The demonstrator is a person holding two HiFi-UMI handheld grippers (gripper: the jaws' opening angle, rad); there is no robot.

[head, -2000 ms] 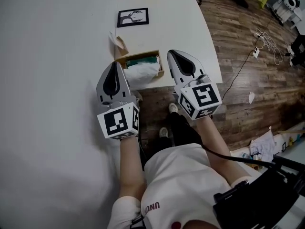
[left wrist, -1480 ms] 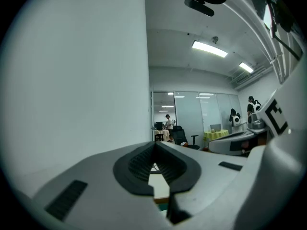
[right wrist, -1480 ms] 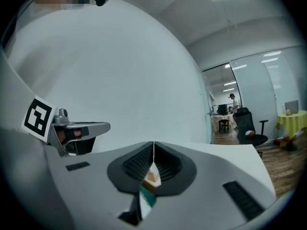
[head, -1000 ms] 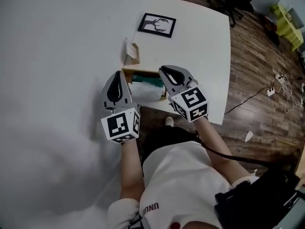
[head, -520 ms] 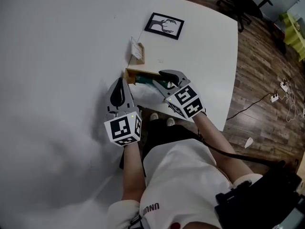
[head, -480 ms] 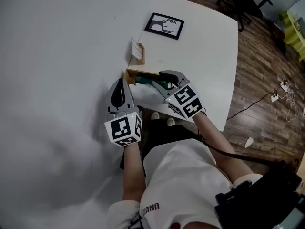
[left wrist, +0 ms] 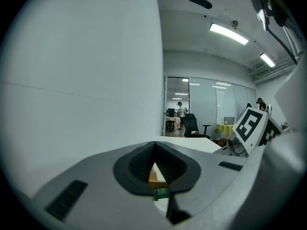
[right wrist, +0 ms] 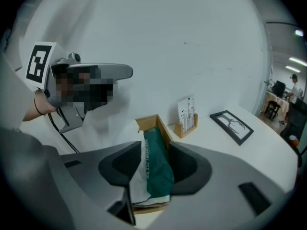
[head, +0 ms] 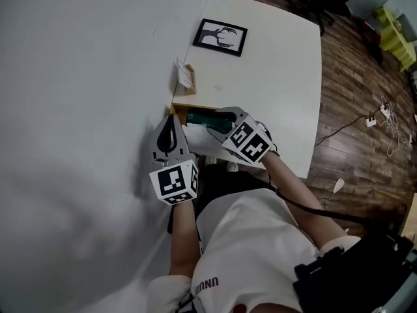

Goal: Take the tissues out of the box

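A wooden box stands at the table's near edge against the wall. A green tissue pack lies in it, with white tissue at its left side. My right gripper is down at the box and its jaws are opening. In the right gripper view they stand wide either side of the green pack, which rests in the box. My left gripper hangs shut beside the wall, just left of the box, holding nothing. In the left gripper view its tips meet.
A small wooden card holder with white cards stands behind the box by the wall. A black-framed picture lies farther back on the white table. The white wall runs close along the left. Wooden floor with cables lies to the right.
My right gripper has come down over the box, tilted towards the pack, and its jaws have spread. The left gripper has slid closer to the wall.
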